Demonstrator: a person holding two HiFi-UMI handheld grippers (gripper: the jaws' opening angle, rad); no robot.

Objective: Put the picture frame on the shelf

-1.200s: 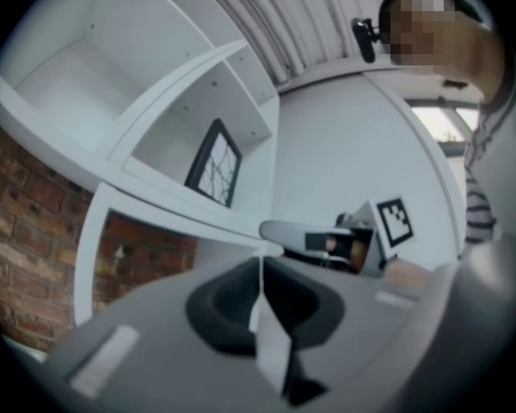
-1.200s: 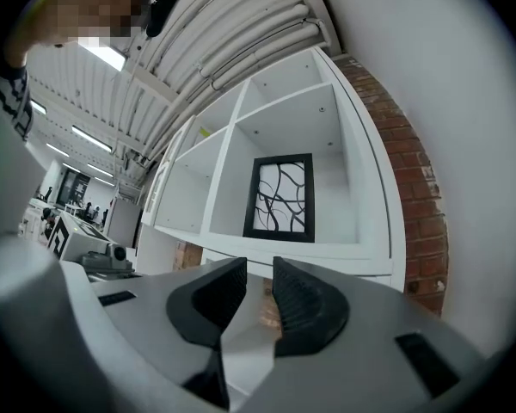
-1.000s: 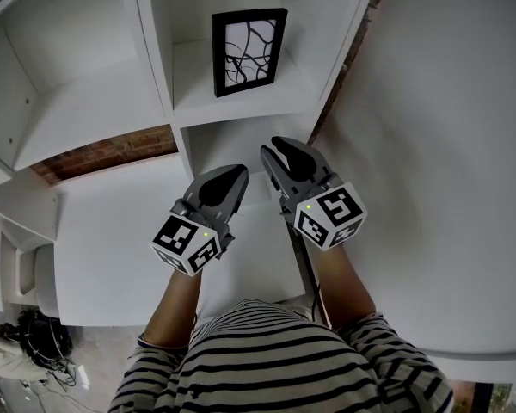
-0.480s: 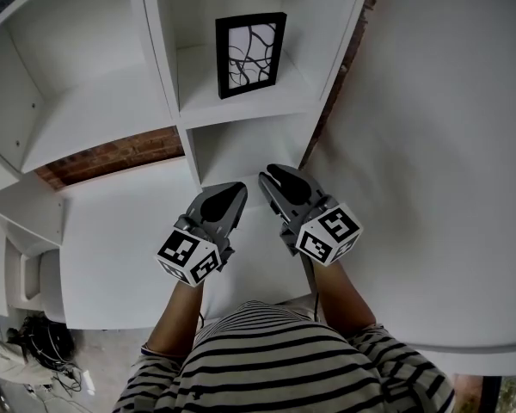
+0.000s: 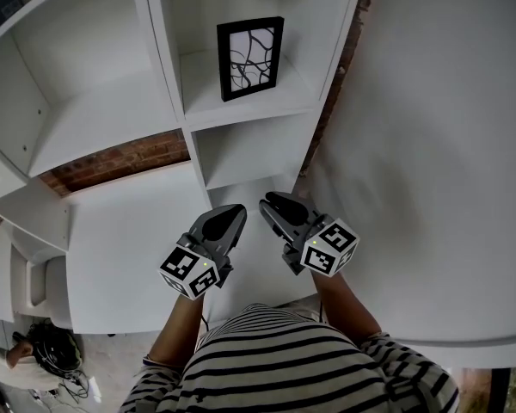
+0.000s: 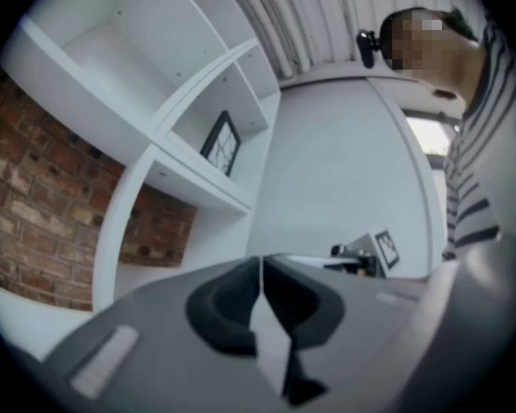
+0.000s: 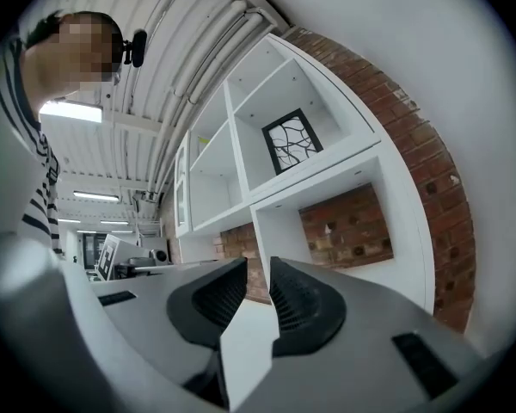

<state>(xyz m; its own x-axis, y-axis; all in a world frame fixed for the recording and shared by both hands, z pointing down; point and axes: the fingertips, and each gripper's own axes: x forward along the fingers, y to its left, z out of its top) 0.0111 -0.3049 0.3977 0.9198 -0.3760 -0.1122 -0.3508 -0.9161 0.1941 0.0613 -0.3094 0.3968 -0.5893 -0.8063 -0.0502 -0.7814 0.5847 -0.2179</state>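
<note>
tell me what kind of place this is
Likely a loft-style office or studio: white cube shelving holding a picture frame, an exposed brick wall, and bare ceiling pipes with strip lights.

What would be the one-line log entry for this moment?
picture frame: upright on shelf | left gripper: shut, empty | right gripper: jaws slightly apart, empty | both: below the frame's compartment, not touching frame

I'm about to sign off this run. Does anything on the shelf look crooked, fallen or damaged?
Nothing stands out. The picture frame stands upright, well inside its compartment of the shelf, with no damage visible. The left gripper and right gripper are both empty, below the frame and apart from it.
</note>
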